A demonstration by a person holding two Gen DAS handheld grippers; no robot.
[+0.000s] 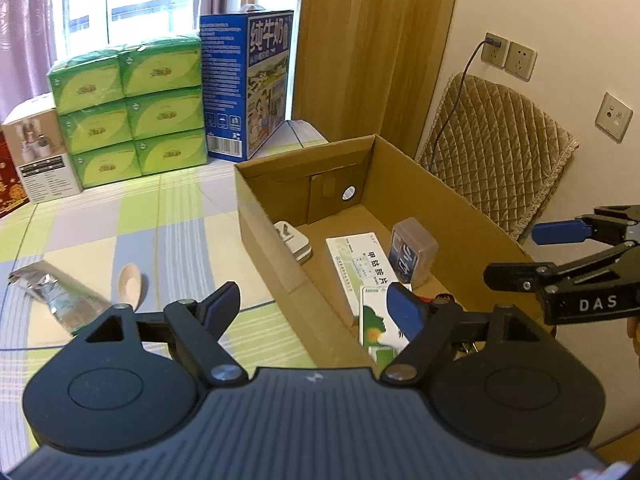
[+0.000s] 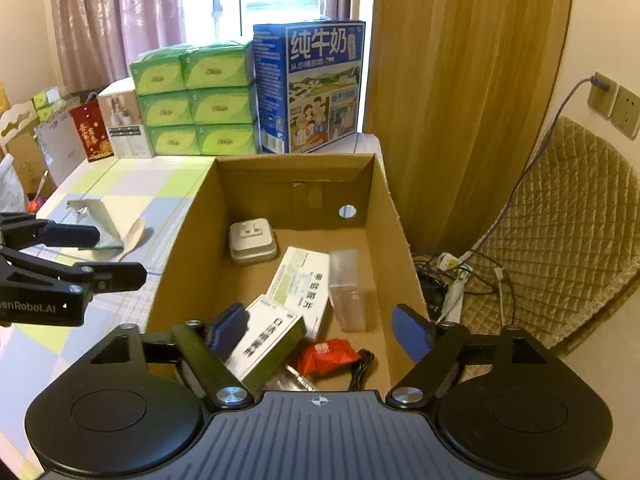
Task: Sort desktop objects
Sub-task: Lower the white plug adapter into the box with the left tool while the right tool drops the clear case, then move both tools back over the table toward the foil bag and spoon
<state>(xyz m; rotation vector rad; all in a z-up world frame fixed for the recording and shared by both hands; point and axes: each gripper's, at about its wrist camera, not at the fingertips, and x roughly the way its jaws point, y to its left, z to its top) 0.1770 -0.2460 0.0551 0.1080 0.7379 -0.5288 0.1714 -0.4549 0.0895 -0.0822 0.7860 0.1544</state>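
both grippers' jaws apart over the cardboard box (image 2: pixel 192 220); spoon (image 1: pixel 130 280), perhaps wooden, outside.

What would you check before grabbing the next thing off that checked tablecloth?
1. Left gripper open and holding nothing: ok.
2. Right gripper open and holding nothing: ok.
3. Items left on the cloth: wooden spoon and silver tube, side by side: not ok, still unsorted.
4. Spoon and tube apart enough to grasp one alone: cannot tell.
5. Cardboard box has bare floor left near its far wall: ok.
6. Left gripper nearer the spoon than the right gripper: ok.
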